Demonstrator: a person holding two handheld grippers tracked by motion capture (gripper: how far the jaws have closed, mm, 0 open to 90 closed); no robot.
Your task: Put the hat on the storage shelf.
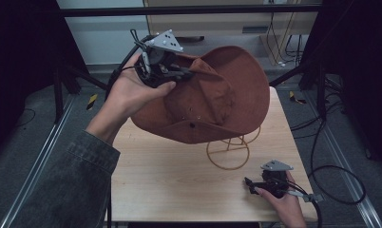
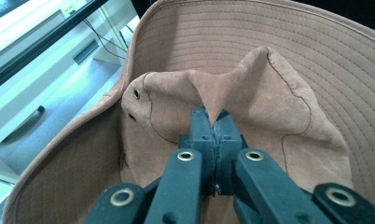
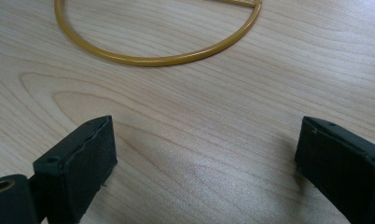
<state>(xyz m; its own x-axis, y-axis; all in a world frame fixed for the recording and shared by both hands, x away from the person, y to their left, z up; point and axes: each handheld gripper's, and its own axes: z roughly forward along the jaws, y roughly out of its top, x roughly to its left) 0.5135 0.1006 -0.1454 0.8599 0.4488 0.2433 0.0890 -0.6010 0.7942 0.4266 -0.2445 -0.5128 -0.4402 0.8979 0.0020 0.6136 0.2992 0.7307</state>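
Observation:
A brown wide-brimmed hat [image 1: 213, 95] hangs tilted above the wooden table, over a yellow wire stand [image 1: 228, 151]. My left gripper [image 1: 189, 73] is shut on a fold of the hat's crown [image 2: 213, 100], with the cloth pinched between both jaws. The hat's brim [image 2: 288, 42] curves up behind the crown. My right gripper [image 1: 250, 183] rests low near the table's front right corner, open, with nothing between its fingers [image 3: 80, 163]. The round base ring [image 3: 153, 58] of the wire stand lies just ahead of it.
The light wooden table [image 1: 170, 180] sits between dark metal frame rails. Black cables [image 1: 336, 175] trail on the grey floor at the right. A pale cabinet with a drawer handle [image 2: 22, 123] stands behind the table.

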